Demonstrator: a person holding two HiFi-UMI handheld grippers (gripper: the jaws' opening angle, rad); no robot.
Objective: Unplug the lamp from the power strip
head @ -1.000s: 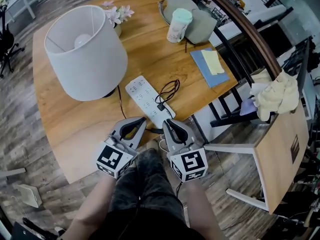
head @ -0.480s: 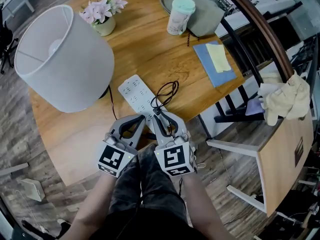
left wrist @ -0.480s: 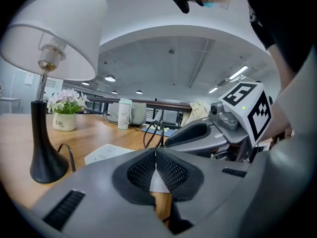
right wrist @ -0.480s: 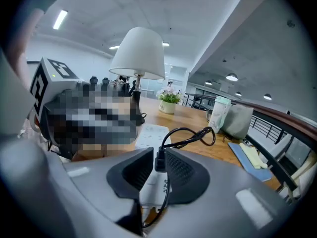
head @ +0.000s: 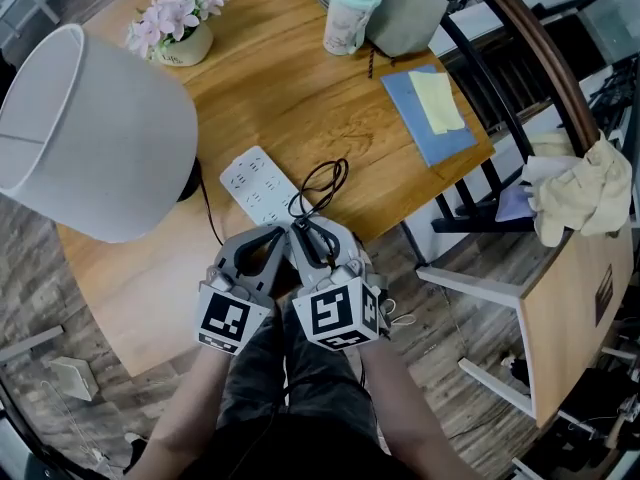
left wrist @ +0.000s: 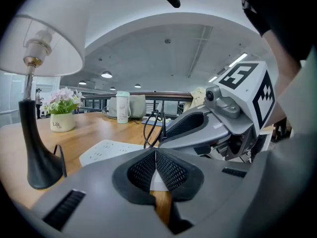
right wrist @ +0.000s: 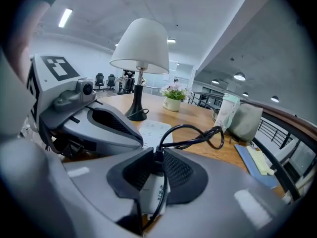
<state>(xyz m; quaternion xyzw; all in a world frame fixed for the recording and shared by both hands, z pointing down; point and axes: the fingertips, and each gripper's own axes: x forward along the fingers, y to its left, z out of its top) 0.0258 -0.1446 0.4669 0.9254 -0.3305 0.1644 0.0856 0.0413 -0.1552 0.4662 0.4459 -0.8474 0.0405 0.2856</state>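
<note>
A white power strip (head: pixel 250 183) lies on the wooden table (head: pixel 300 98), with a black cord (head: pixel 320 180) looped above its near end. The lamp (head: pixel 90 138) with its white shade stands to the left. My right gripper (head: pixel 300 230) is at the strip's near end. Its jaws have just been opening, and in the right gripper view its pads (right wrist: pixel 178 170) sit against both sides of the black plug (right wrist: pixel 154 157), which stands in the strip (right wrist: pixel 156 129). My left gripper (head: pixel 278 236) is close beside it, shut with nothing between its pads (left wrist: pixel 168 170).
At the table's far side stand a flower pot (head: pixel 180 28), a cup with a green lid (head: pixel 350 13) and a grey bag (head: pixel 405 13). A blue notebook (head: pixel 435 118) lies at the right edge. A black chair (head: pixel 480 218) and a cloth-topped cabinet (head: pixel 575 288) are right of the table.
Both grippers have come down and forward to the near end of the power strip. The right one has rolled and moved left against the left one, and its jaws now hold the plug.
</note>
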